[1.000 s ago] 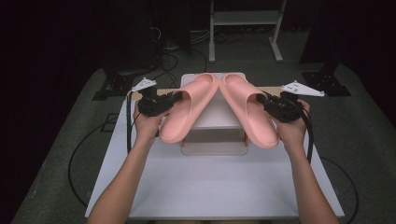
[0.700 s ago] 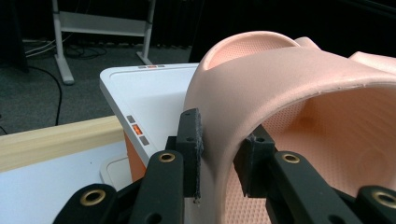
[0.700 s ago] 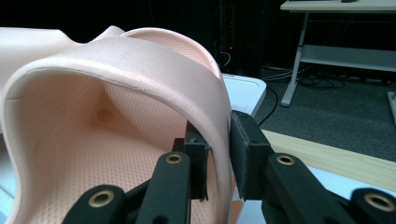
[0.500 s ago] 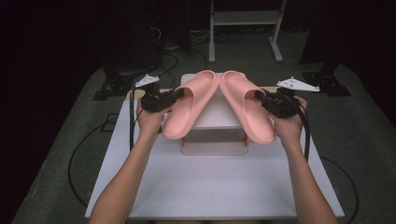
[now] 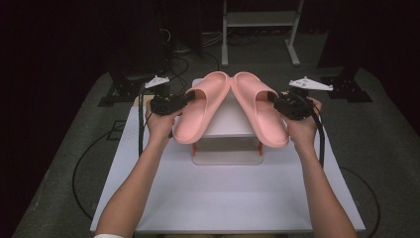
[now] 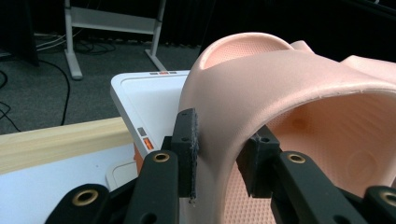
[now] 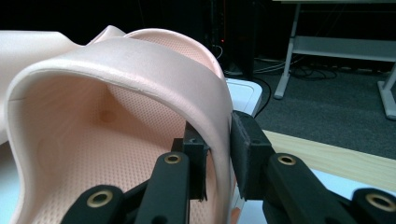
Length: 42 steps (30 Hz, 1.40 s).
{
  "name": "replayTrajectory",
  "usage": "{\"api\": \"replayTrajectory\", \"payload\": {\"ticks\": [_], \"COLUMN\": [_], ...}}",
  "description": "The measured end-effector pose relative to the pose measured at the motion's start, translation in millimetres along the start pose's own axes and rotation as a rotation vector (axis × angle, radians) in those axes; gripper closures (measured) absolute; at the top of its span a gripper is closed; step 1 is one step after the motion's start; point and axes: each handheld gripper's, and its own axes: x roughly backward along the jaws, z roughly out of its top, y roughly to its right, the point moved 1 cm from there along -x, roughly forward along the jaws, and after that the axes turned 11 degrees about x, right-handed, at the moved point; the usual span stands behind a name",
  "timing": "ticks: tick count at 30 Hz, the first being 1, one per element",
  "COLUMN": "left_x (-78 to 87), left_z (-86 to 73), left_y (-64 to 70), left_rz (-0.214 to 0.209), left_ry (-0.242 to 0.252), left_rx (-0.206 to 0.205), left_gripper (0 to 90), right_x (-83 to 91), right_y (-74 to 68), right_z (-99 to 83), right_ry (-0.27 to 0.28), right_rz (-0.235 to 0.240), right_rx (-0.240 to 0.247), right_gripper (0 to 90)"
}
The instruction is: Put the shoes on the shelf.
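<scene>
Two pink slide sandals hang in the air above a small white two-tier shoe rack (image 5: pixel 225 121) at the table's middle. My left gripper (image 5: pixel 187 99) is shut on the strap of the left sandal (image 5: pixel 198 106); in the left gripper view the strap of the left sandal (image 6: pixel 261 79) is pinched between the gripper (image 6: pixel 219 149) pads. My right gripper (image 5: pixel 275 101) is shut on the outer strap of the right sandal (image 5: pixel 257 106). The right gripper view shows the right sandal's strap (image 7: pixel 140 60) clamped in the right gripper (image 7: pixel 217 149). The sandals' toes nearly touch at the far end.
The rack stands on a white table (image 5: pixel 228 193) with a wooden strip (image 6: pixel 56 142) along its far edge. Beyond it are a white desk frame (image 5: pixel 257 20), dark stands and cables on a grey floor. A cable (image 5: pixel 81 163) loops at the table's left.
Both hands have carried the sandals slightly farther from me and higher over the rack, with the toes drawing closer together. Both grips are unchanged.
</scene>
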Motion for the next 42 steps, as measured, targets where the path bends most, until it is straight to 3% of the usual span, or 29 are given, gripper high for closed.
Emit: {"api": "replayTrajectory", "payload": {"ticks": [21, 42], "left_x": [-11.8, -21.0], "left_z": [5.1, 6.1], "left_y": [2.8, 1.0], "left_rz": [0.020, 0.035], "left_ry": [0.016, 0.020], "left_rx": [0.025, 0.045], "left_gripper": [67.0, 63.2], "right_x": [-15.3, -25.7], "right_y": [-3.7, -9.5], "right_z": [6.6, 10.5], "right_ry": [-0.008, -0.048], "right_rz": [-0.007, -0.021], "right_rx": [-0.053, -0.055], "right_gripper": [72.5, 69.8]}}
